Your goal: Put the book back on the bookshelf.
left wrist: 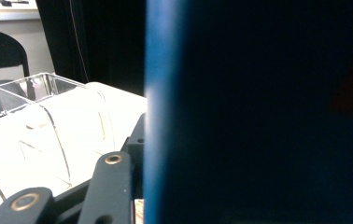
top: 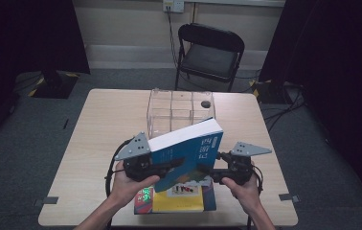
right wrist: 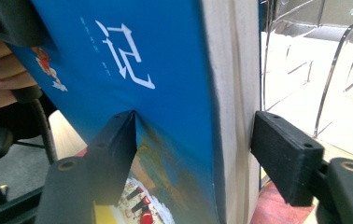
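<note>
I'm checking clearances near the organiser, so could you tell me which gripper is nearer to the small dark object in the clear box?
Right. The right gripper sits at the blue book's right edge, roughly below the small dark object. The left gripper grips the book's left side, farther off.

blue book [right wrist: 132, 70] cover, white character 记

Glossy blue book [top: 188, 153], wood-look table [top: 107, 120]

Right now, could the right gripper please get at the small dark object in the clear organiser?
Probably not directly. The blue book stands tilted between the right gripper and the clear organiser, and the fingers straddle its edge; the small dark object lies beyond.
</note>
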A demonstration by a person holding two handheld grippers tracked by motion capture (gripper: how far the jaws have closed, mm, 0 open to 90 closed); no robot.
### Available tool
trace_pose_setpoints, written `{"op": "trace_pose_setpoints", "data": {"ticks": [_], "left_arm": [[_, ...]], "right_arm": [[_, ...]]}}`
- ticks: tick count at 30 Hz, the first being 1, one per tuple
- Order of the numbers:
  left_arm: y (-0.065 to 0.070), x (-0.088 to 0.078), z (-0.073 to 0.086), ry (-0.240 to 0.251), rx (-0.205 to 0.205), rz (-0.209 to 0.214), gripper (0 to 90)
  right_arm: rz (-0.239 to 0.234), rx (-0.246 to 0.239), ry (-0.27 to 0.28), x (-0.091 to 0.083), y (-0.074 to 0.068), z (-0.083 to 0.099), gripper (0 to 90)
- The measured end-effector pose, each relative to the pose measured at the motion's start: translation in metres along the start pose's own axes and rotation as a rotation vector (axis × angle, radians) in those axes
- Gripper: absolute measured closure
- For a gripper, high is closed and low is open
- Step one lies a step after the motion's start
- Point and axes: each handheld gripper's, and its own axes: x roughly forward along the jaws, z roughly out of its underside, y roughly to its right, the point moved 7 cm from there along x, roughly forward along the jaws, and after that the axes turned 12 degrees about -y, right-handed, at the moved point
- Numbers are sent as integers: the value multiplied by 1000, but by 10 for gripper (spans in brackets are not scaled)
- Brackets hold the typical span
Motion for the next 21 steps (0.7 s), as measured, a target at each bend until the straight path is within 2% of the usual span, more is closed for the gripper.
{"op": "trace_pose_setpoints", "data": {"ticks": [6, 9, 13, 16, 17, 21], "left_arm": [[-2, 0, 0, 9, 2, -17, 564], [-2, 0, 0, 10, -4, -18, 548], [-1, 2, -1, 15, 2, -42, 515], [-5, 2, -1, 9, 0, -104, 588], [-6, 1, -1, 7, 6, -125, 598], [-12, 1, -2, 0, -19, -179, 610]], "right_arm": [[23, -3, -7, 1, -1, -1, 317], [34, -3, -8, 2, 0, -1, 318], [53, -7, -14, 5, 0, -3, 322], [72, -14, -19, 10, 1, -6, 329], [74, -18, -19, 11, 2, -8, 331], [97, -25, -15, 18, 4, -13, 349]]}}
